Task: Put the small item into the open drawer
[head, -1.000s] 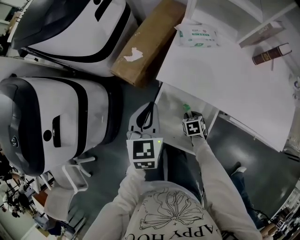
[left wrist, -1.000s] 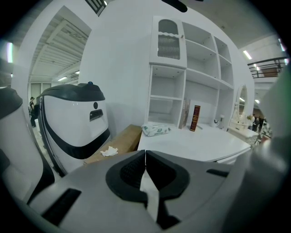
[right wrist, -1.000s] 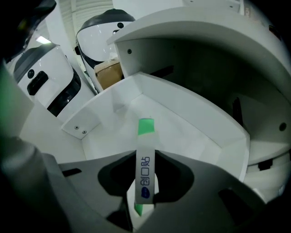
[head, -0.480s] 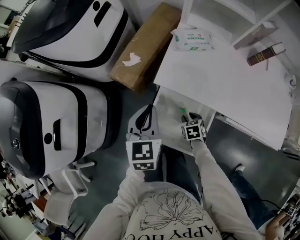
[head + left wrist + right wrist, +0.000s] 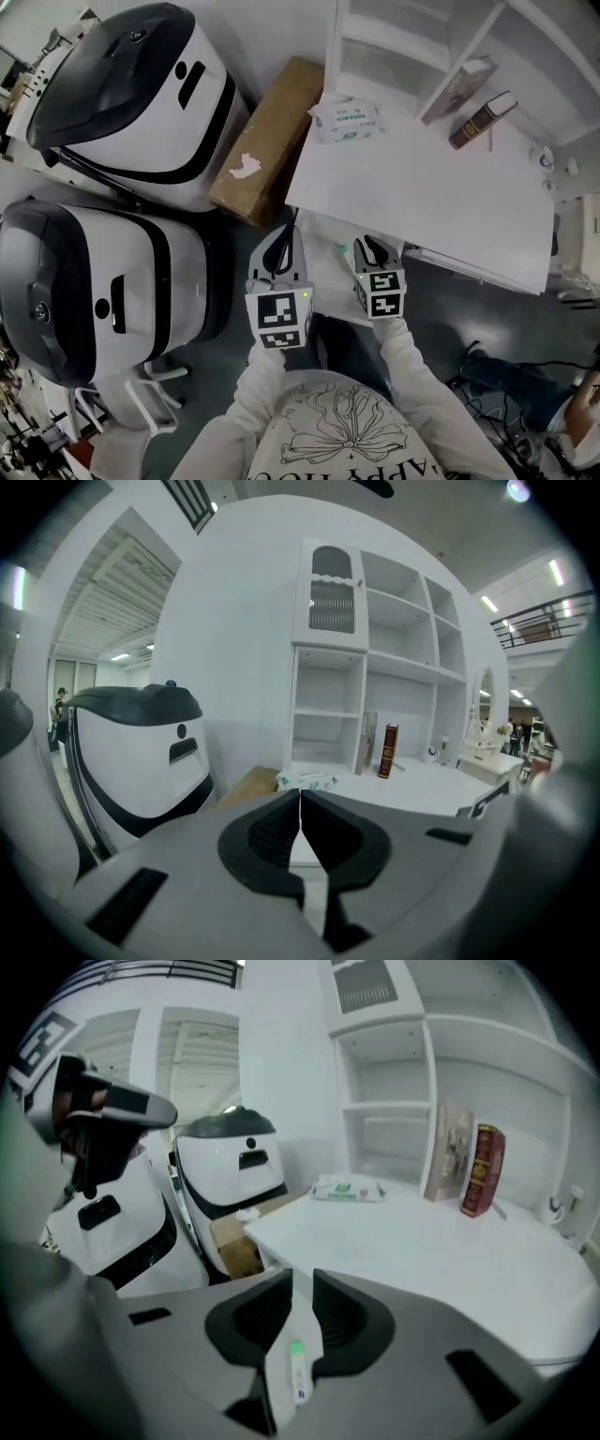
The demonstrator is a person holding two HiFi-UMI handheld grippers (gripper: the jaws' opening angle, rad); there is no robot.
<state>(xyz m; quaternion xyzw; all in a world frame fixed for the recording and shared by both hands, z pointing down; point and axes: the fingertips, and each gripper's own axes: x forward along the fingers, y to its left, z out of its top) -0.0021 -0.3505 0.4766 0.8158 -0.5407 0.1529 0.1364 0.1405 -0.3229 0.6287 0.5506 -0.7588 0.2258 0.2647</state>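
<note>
Your right gripper point(image 5: 302, 1283) is the nearer one. Its jaws are closing with a gap left, and the slim white tube with a green cap point(image 5: 296, 1372) shows in that gap, low and back from the tips, apparently lying in the open white drawer point(image 5: 326, 269) under the white desk point(image 5: 422, 197). The tube's long axis runs along the jaws, cap forward. Your left gripper point(image 5: 300, 799) hangs beside, jaws pressed together, empty.
</note>
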